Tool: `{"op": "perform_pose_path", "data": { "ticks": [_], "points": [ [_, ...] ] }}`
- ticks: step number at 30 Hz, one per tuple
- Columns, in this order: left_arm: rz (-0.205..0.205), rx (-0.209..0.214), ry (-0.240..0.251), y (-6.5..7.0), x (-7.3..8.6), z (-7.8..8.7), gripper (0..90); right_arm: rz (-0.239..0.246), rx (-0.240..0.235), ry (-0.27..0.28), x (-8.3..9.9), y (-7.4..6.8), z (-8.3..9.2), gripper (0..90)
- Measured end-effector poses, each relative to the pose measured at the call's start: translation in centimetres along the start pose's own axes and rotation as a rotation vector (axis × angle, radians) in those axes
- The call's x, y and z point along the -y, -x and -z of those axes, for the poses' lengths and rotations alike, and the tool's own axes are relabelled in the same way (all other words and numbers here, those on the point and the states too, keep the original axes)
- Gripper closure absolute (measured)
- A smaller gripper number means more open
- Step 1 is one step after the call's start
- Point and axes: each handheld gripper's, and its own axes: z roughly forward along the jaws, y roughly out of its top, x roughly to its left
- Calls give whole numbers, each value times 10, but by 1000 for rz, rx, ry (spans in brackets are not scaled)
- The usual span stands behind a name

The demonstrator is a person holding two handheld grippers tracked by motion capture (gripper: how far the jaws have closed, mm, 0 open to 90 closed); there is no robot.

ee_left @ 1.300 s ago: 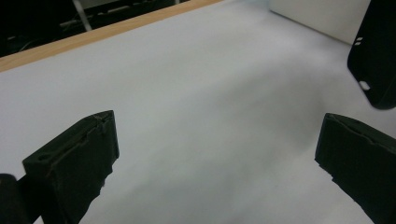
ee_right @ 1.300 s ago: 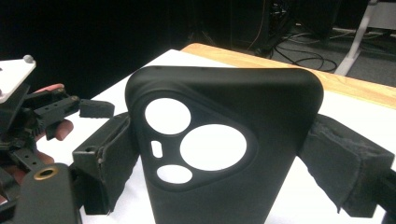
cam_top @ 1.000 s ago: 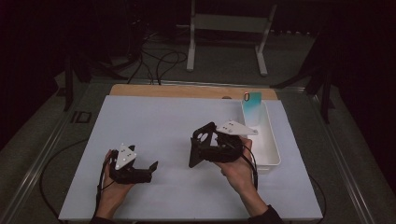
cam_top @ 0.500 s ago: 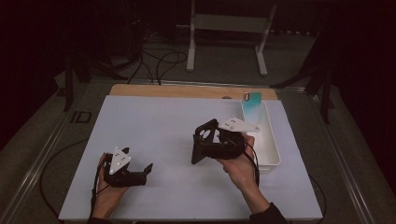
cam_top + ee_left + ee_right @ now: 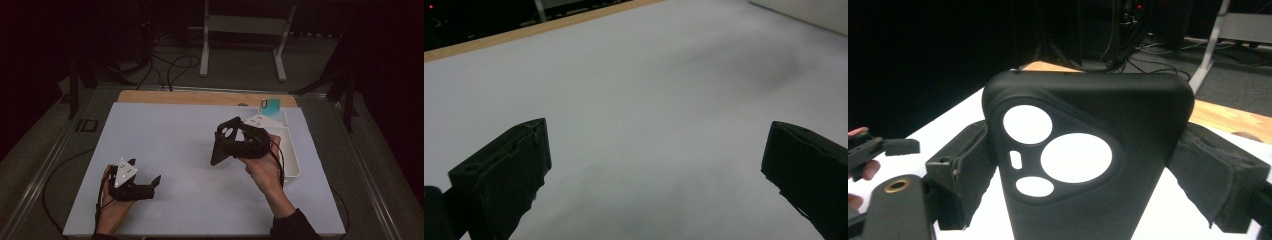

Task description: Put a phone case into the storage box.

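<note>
At the near left of the pale grey table mat (image 5: pixel 165 145), the left gripper (image 5: pixel 150 186) rests low in the person's hand with its jaws spread wide and nothing between them; its own view looks across bare mat. Well apart from it, to the right and farther up the table, the right gripper (image 5: pixel 220 147) is clamped on a black rubbery phone case with a triangular camera cut-out (image 5: pixel 1083 160), one jaw pad on each long edge. The case is held clear of the mat, its long axis running along the jaws, the camera end outermost and pointing leftward toward the table's middle. Just right of that hand lies the shallow white plastic tray (image 5: pixel 292 150). The left gripper is much the farther of the two from the case, so any handover would mean closing that wide gap across the mat.
</note>
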Motion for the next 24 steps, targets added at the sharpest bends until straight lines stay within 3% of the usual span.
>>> {"op": "perform_pose_path", "data": {
  "ticks": [9,24],
  "points": [
    [1,-8,-3,-1,0,0,0,-3,23,12,-10,14,1,145],
    [-3,-13,-4,-2,0,1,0,37,81,27,-22,29,1,143]
  ]
}}
